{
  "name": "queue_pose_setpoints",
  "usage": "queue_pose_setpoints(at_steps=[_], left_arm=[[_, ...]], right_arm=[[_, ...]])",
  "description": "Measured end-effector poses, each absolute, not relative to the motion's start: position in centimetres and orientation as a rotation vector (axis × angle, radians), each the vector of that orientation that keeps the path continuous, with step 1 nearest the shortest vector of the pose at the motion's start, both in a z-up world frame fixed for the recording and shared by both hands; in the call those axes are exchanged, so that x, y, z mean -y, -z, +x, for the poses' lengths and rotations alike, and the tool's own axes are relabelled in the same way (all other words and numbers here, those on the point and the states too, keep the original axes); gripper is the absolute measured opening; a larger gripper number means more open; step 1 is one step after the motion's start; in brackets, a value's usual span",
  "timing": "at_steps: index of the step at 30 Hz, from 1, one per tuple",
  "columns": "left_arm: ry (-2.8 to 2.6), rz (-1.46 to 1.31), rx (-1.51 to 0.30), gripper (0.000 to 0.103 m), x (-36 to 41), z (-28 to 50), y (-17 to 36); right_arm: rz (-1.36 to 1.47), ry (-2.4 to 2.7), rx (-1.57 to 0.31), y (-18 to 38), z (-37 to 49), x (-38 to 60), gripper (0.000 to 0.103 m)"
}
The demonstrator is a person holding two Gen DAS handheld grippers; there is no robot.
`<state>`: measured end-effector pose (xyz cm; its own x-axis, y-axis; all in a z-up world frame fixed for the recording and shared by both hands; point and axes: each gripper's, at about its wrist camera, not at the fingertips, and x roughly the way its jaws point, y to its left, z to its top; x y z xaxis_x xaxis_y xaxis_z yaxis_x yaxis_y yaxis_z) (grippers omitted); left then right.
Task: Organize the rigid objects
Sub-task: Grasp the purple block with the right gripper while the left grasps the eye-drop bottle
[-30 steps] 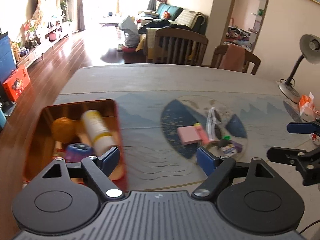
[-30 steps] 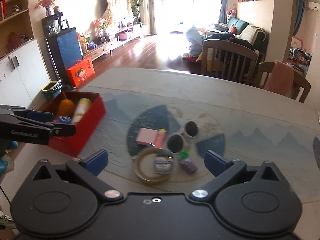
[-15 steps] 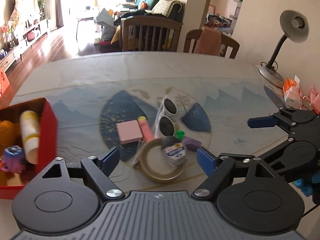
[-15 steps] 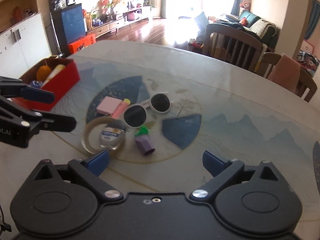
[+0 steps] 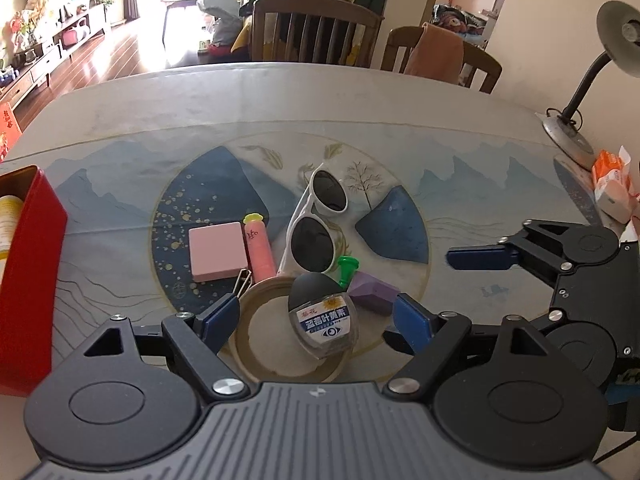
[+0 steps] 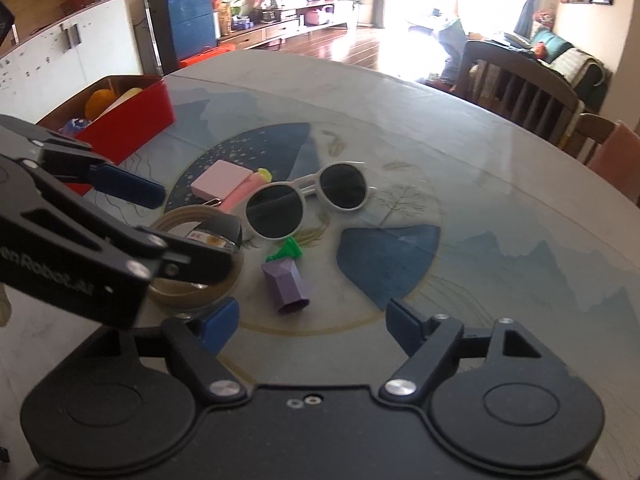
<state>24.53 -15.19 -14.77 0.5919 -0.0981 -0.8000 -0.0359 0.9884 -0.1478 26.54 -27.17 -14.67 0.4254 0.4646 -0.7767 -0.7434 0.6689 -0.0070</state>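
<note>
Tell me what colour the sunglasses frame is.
White, with dark lenses; the sunglasses show best in the right wrist view.

Bench (image 5: pixel 280 96), printed cover, is carrying a cluster around the white sunglasses (image 5: pixel 316 228). Pink box (image 5: pixel 218 250) and pink tube (image 5: pixel 258 246) are lying just left of them; green piece (image 5: pixel 346 270) and purple block (image 5: pixel 374 292) are sitting near their right lens. Tape ring (image 5: pixel 280 340) is lying nearer the camera, a small bottle (image 5: pixel 324 320) resting across it. Red box (image 5: pixel 30 280) is sitting far left, desk lamp (image 5: pixel 568 136) far right.

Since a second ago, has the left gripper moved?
Yes. The left gripper swung from the red box to the right, now over the tape ring.
</note>
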Motion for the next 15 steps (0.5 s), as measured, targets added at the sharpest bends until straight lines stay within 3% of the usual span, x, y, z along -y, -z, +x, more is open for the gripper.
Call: queue_pose_setpoints(at_steps=[3, 7, 9, 15], left_arm=[[0.036, -0.155, -0.953, 0.083, 15.3, 25.0, 15.2], [0.032, -0.158, -0.958, 0.082, 15.3, 25.2, 15.6], [0.033, -0.161, -0.967, 0.075, 15.4, 25.3, 15.8], [0.038, -0.148, -0.968, 0.053, 15.7, 25.5, 15.8]], right_arm=[[-0.377, -0.797, -0.838, 15.1, 26.9, 26.8, 0.072], [-0.382, -0.821, -0.848, 15.4, 27.2, 26.4, 0.058], [-0.392, -0.829, -0.846, 15.5, 27.1, 26.2, 0.057], [-0.413, -0.843, -0.830, 15.7, 27.1, 25.9, 0.040]])
